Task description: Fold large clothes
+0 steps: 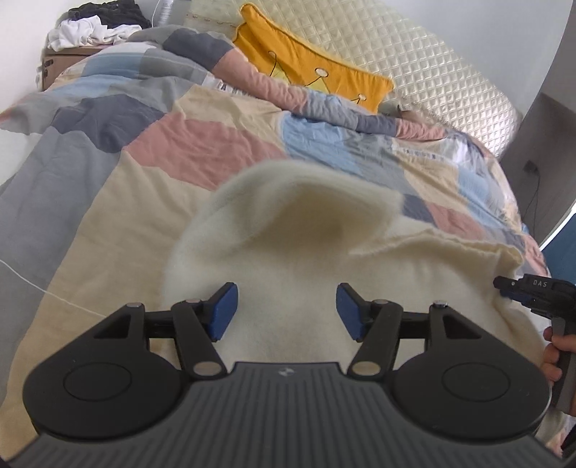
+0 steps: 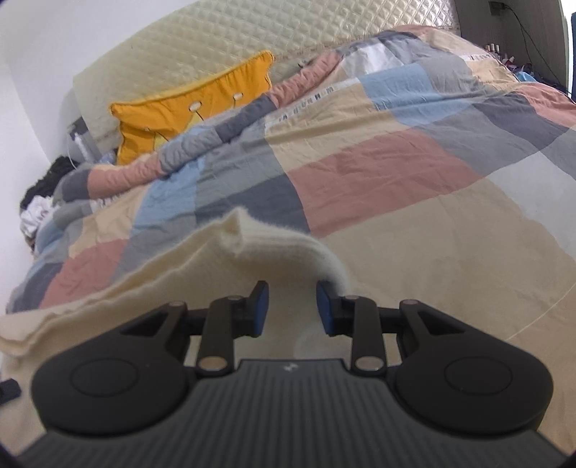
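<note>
Cream sweater [image 1: 288, 273], folded edge raised, quilt [image 1: 108, 201]

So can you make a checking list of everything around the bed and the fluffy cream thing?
Surface: bed under a patchwork quilt, wrinkled.
Job's things: fluffy cream garment lying on the quilt, one part humped up.
Clutter: yellow cushion against the quilted headboard; pile of white and dark clothes on a cardboard box.
Grippers: left gripper open above the garment, nothing between the pads; right gripper jaws apart with a narrower gap, a garment fold touching its right pad, no grip seen.
Cables: thin white cord across the quilt; dark cable on the far wall.
Surroundings: white walls; the person's hand on the right gripper's handle.
</note>
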Tool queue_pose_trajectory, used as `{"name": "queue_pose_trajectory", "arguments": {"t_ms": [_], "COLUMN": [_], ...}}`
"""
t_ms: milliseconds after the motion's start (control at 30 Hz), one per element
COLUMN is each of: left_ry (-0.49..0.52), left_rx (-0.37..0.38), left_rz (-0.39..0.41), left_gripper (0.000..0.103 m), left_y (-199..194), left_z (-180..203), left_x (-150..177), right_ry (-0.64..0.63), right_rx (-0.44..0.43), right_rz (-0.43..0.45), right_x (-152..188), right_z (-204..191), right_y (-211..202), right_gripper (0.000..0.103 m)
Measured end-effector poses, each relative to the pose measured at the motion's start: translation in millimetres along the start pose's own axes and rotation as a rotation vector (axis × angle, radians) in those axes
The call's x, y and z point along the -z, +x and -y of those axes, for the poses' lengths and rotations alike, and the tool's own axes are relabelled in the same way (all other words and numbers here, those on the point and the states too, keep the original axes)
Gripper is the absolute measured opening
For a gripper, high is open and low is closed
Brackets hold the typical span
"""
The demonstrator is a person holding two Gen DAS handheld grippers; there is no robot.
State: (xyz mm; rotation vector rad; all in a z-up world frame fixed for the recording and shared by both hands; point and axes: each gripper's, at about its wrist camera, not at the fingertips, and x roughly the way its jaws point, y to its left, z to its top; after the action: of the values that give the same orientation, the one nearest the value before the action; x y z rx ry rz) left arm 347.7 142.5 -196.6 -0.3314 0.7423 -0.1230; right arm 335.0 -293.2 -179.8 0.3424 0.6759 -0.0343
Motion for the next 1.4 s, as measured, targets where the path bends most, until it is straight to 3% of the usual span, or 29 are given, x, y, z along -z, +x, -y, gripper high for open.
{"name": "queue_pose_trajectory", "arguments": {"t_ms": [200,433,633,733,1000,1233,1400], "left_ry": [-0.027,-0.078,-0.16,-0.142,-0.129,-0.214,-0.261], "left_rx": [-0.029,-0.051,-0.049,-0.045,0.019,0.057,0.1], "left_rz": [0.008,0.002,0.043,0.037,0.068,0.089,0.111], "left_gripper": [0.066,0.066,0.066,0.066,0.066,0.066,0.066], "left_y": [20,51,65,63,22,-38,-91], "left_z": [4,6,-17,-16,-4,4,12], "left_x": [-16,-49,-38,-38,-23,8,41], "right_ry": [0.068,0.055,0.076,0.093,0.082,0.067,0.131], "right_rx": [-0.041,-0.061,-0.082,-0.079,-0.114,-0.169,-0.23], "right_rz": [-0.042,-0.063,-0.066,-0.062,-0.045,-0.016,-0.011], "right_x": [-2,-5,-2,3,8,25,48], "right_z": [4,-3,-3,-7,-18,-32,-32], "right_y": [12,29,48,51,33,-34,-89], "right_gripper": [0.032,0.033,0.033,0.033,0.034,0.036,0.036]}}
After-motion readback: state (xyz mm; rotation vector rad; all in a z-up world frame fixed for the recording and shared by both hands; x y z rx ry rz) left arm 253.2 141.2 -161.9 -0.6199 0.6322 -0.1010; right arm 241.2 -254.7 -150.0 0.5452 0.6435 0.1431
